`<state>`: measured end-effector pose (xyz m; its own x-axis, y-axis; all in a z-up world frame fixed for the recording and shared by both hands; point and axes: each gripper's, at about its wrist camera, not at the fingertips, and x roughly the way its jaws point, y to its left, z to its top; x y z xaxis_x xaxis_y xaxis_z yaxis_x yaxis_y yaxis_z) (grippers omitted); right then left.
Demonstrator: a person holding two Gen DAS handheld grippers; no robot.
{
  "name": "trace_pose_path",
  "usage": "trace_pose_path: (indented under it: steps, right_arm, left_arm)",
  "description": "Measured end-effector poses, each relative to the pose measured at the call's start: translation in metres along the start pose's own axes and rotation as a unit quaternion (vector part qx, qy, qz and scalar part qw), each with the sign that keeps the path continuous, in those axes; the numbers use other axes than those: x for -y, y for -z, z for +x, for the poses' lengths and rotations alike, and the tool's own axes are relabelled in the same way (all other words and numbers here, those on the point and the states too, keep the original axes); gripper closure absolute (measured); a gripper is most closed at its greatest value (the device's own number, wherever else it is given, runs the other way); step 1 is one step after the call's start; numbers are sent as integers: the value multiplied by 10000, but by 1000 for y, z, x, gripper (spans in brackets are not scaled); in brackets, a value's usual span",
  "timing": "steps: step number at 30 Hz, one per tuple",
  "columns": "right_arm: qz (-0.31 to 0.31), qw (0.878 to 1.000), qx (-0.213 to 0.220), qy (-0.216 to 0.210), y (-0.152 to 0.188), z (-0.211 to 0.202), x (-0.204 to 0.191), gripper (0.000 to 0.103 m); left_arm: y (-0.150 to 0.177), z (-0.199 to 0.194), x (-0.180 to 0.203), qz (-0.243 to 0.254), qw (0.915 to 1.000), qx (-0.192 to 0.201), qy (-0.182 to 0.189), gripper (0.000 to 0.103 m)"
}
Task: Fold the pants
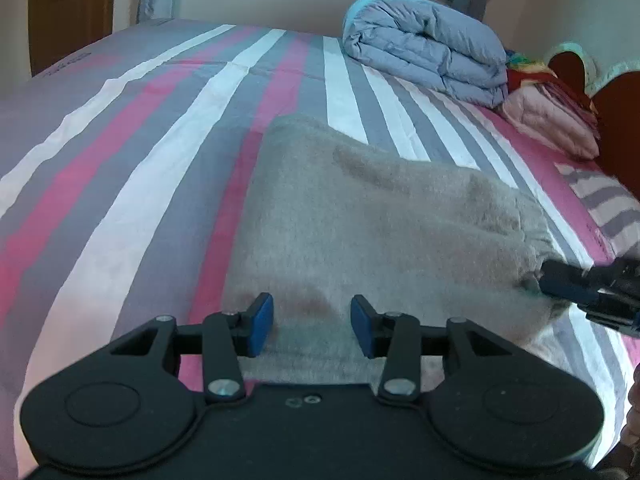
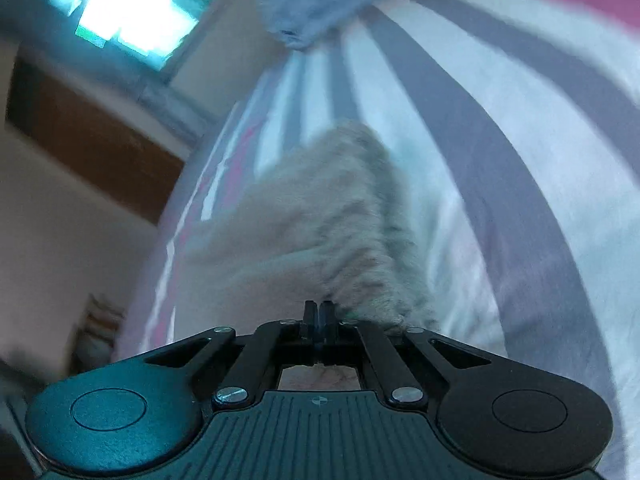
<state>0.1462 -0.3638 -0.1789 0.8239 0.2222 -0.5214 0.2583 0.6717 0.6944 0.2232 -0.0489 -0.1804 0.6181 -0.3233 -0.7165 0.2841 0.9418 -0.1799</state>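
Left gripper fingers spread over the pants, lower centre. Right gripper pinches the pants' edge, fingers pressed together.

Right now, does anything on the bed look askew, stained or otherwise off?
The beige pants show darker reddish-brown patches near the left gripper; stain or shadow, I cannot tell. They lie slanted across the striped bedsheet, with the right gripper pinching one edge. The right wrist view is motion-blurred.
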Motion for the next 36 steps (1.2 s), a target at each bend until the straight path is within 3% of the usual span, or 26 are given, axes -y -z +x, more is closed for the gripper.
trace_pose_path:
  steps: [1,2,6,8,9,10,11,13,16,18,21,24,26,27,33,36]
  right_arm:
    - [-45,9999,52,-80,2,-3,-3,73]
    - [-24,10000,81,-20,8,-2,-1,61]
    - [649,9979,27,-4,13,-1,24,69]
    - [800,9968,37,1,4,-6,22,69]
    - [762,9971,85,1,0,-12,16,69]
    - [731,9972,138,-74,1,-19,12,62]
    - [700,9973,187,-128,2,-25,6,38]
    - [652,9974,299,-36,3,-32,-4,10]
    - [681,9973,198,177,10,-35,-7,10]
    - [1042,9939,80,346,15,-43,-1,10]
    - [1439,9894,189,-22,20,-64,-2,10]
    - [1258,9917,246,-93,23,-84,-18,10]
    - [1257,9916,301,-100,28,-93,-23,0]
    - [1304,9909,300,-121,30,-98,-25,0]
    - [2011,9792,-263,-33,64,-101,-11,0]
    - [2364,9707,-369,-200,86,-107,-5,0]
  left_arm:
    - [3,4,1,67,9999,-93,-41,69]
    - [4,8,3,120,9998,-131,-86,69]
    - [-1,-6,10,152,9997,-135,-156,69]
    - [-3,-20,12,91,9997,-96,-191,65]
    - [-3,-25,12,52,9997,-52,-224,58]
    - [-2,-33,14,21,9996,16,-288,46]
    - [-1,-39,17,21,9993,63,-380,40]
    - [3,-47,23,108,9986,113,-509,36]
    - [9,-57,33,213,9980,56,-596,36]
    - [12,-69,37,230,9985,93,-485,34]
    - [17,-87,44,336,9978,208,-532,29]
    - [22,-106,53,503,9960,350,-650,21]
    - [27,-114,57,519,9958,365,-656,20]
    - [30,-118,59,529,9956,353,-685,18]
    - [55,-128,67,668,9946,-123,-789,16]
    - [70,-149,72,703,9954,-38,-649,13]
